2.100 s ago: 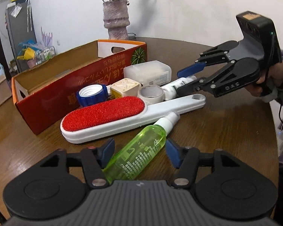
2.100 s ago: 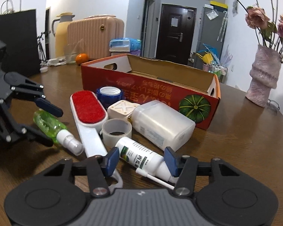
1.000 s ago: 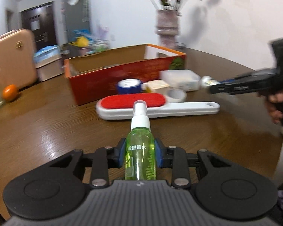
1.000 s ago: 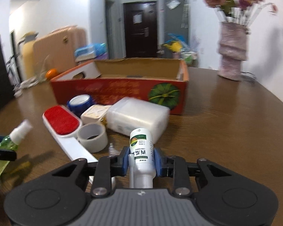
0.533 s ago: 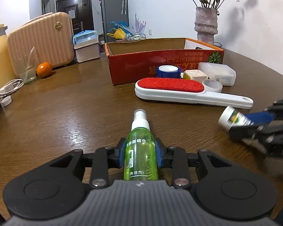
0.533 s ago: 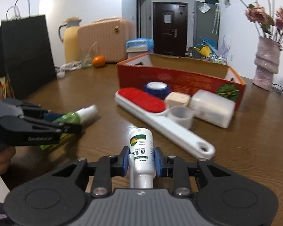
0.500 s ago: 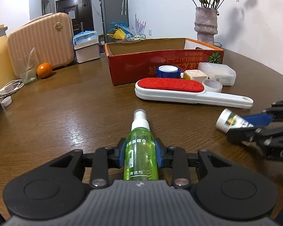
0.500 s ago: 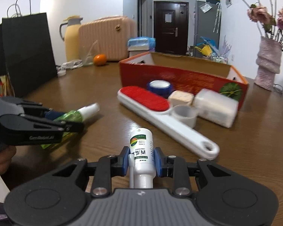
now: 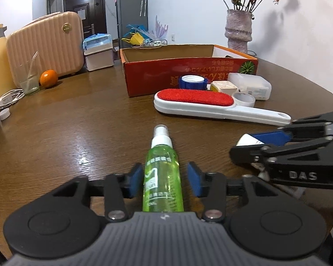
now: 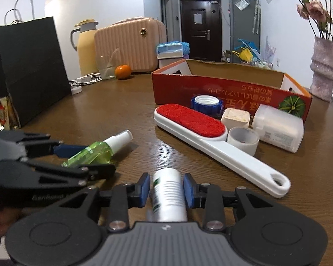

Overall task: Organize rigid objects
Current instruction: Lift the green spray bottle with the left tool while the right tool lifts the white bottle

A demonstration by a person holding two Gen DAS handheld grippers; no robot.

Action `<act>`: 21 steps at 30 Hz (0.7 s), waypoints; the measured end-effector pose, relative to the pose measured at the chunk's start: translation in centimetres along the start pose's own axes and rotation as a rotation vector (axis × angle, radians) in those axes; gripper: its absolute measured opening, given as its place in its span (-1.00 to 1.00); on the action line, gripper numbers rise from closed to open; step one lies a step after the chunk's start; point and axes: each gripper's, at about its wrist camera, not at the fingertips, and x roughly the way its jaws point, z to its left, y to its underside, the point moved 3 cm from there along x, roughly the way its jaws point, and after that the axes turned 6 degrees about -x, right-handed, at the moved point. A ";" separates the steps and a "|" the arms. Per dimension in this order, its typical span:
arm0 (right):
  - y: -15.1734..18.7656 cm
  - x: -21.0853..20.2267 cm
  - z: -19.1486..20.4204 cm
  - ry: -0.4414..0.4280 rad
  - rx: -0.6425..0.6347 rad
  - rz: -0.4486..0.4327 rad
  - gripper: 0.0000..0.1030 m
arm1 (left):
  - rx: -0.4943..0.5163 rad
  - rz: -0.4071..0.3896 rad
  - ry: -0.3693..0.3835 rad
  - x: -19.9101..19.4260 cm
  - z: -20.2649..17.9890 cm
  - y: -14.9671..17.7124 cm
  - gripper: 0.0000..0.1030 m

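Note:
A green spray bottle (image 9: 162, 173) lies on the brown table between the blue pads of my left gripper (image 9: 165, 180); the jaws stand apart from it, open. It also shows in the right wrist view (image 10: 95, 149). A white bottle (image 10: 169, 196) lies between the pads of my right gripper (image 10: 166, 187), whose jaws are also slightly apart. The right gripper (image 9: 253, 145) shows at the right of the left wrist view. A red lint brush (image 9: 211, 104) (image 10: 202, 128) lies further ahead.
An open red cardboard box (image 9: 188, 71) (image 10: 228, 84) stands behind a blue-rimmed lid (image 9: 193, 81), a cream cube (image 9: 223, 87), a tape roll (image 9: 243, 99) and a white plastic box (image 9: 250, 86). A vase (image 9: 238, 31), orange (image 9: 48, 78), glass (image 9: 28, 81) and black bag (image 10: 31, 71) stand around.
Both grippers have come down to the table and opened; the green spray bottle and the white bottle now lie on the table between loosened jaws.

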 end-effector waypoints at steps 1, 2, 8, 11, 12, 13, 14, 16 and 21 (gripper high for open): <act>0.0 0.2 0.0 -0.001 0.006 0.004 -0.45 | 0.000 -0.004 -0.006 0.0 0.0 0.0 -0.39; 0.1 0.3 0.0 0.000 0.009 0.004 -0.46 | 0.001 -0.007 -0.008 -0.1 0.0 0.1 -0.39; 0.6 -0.3 -0.4 0.029 0.029 -0.002 -0.48 | -0.010 -0.016 -0.015 -0.4 0.1 0.1 -0.39; 0.8 -1.4 -0.9 0.060 0.038 -0.023 -0.48 | -0.006 -0.030 -0.016 -1.1 -0.2 0.1 -0.40; 0.9 -1.9 -1.1 0.071 0.044 -0.031 -0.48 | -0.006 -0.038 -0.018 -1.4 -0.3 0.1 -0.40; 0.9 -2.3 -1.5 0.083 0.048 -0.039 -0.48 | -0.007 -0.049 -0.023 -1.7 -0.4 0.1 -0.40; 1.0 -2.8 -1.7 0.095 0.053 -0.046 -0.48 | -0.008 -0.066 -0.033 -2.2 -0.4 0.0 -0.40; 1.1 -3.7 -2.4 0.123 0.067 -0.060 -0.48 | -0.007 -0.092 -0.051 -3.0 -0.6 -0.1 -0.40; 1.2 -6.2 -3.3 0.166 0.093 -0.107 -0.48 | -0.019 -0.159 -0.073 -5.7 -1.1 -0.2 -0.40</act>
